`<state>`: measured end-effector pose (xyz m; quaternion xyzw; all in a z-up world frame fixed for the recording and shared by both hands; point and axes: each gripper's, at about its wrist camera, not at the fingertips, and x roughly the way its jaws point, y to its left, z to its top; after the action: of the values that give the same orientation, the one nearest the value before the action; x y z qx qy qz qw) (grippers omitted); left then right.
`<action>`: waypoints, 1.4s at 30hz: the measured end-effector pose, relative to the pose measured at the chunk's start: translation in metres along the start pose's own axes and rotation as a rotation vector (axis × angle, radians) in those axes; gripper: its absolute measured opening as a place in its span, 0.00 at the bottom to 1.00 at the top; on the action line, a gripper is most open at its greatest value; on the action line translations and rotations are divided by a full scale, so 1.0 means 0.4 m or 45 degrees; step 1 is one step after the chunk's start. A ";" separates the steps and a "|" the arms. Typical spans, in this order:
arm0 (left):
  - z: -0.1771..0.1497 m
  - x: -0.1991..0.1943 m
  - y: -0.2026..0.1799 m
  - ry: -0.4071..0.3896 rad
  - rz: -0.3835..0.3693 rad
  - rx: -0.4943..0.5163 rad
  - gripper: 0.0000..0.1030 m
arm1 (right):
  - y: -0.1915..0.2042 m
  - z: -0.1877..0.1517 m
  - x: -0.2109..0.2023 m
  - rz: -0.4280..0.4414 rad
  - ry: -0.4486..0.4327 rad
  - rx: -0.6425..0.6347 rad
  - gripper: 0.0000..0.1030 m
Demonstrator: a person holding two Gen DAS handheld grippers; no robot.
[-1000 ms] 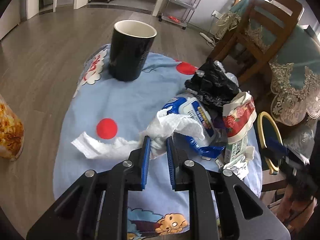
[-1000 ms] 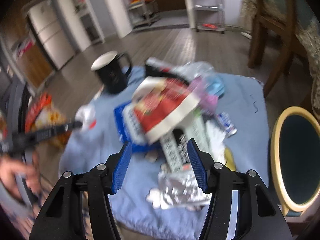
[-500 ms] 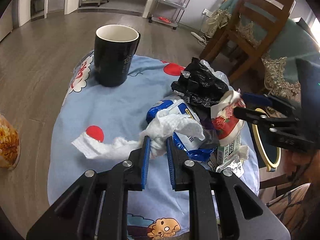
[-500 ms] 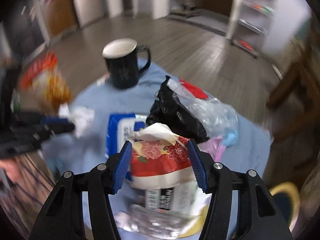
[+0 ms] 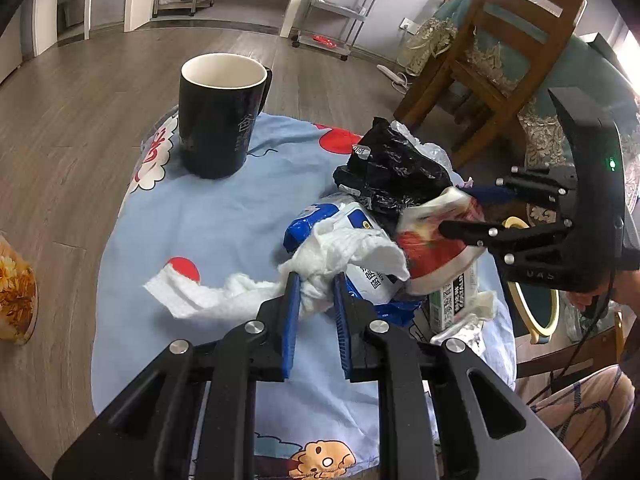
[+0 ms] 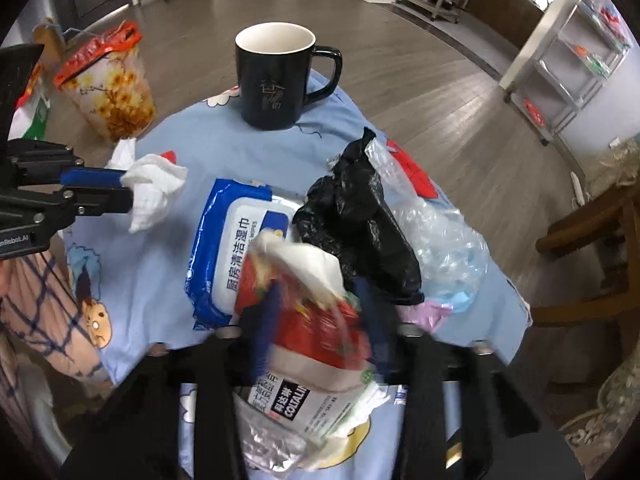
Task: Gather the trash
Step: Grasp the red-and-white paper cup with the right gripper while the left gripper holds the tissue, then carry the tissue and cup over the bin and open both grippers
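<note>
My left gripper (image 5: 314, 280) is shut on a crumpled white tissue (image 5: 340, 252) and holds it above the blue tablecloth (image 5: 208, 232); it also shows in the right wrist view (image 6: 154, 190). My right gripper (image 6: 316, 292) is closed around a red and white paper cup (image 6: 316, 316), also seen in the left wrist view (image 5: 436, 244). A blue wet-wipes pack (image 6: 232, 252), a black plastic bag (image 6: 356, 220), clear plastic (image 6: 444, 240) and a white carton (image 6: 300, 396) lie in a pile on the table.
A black mug (image 6: 276, 76) stands at the far side of the table. A floral bin with a red liner (image 6: 108, 92) stands on the floor at the left. A wooden chair (image 5: 492, 52) and a yellow-rimmed stool (image 5: 532, 304) stand at the right.
My right gripper has moved in over the pile and closed its fingers around the red paper cup. My left gripper still holds the tissue and has shifted little.
</note>
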<state>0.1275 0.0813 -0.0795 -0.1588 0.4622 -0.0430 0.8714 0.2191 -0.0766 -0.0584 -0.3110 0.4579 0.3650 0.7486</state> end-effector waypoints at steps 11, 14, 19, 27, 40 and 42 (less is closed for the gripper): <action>0.012 -0.010 -0.026 -0.034 -0.030 0.024 0.16 | -0.023 -0.036 -0.130 0.120 -0.293 0.249 0.20; 0.017 -0.023 -0.042 -0.061 -0.043 0.042 0.16 | -0.044 -0.054 -0.176 0.115 -0.377 0.347 0.20; 0.021 -0.033 -0.089 -0.080 -0.064 0.112 0.16 | -0.077 -0.132 -0.233 0.031 -0.431 0.523 0.20; 0.029 -0.041 -0.183 -0.105 -0.118 0.169 0.16 | -0.099 -0.299 -0.291 -0.058 -0.490 0.801 0.20; 0.007 -0.020 -0.431 -0.090 -0.239 0.353 0.16 | -0.143 -0.522 -0.368 -0.210 -0.591 1.078 0.20; -0.004 -0.004 -0.477 -0.067 -0.264 0.391 0.16 | -0.155 -0.545 -0.375 -0.241 -0.595 1.120 0.20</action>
<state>0.1392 -0.0993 -0.0187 -0.0716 0.4084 -0.1985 0.8881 0.1236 -0.3239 0.0023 0.0834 0.3583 0.1279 0.9210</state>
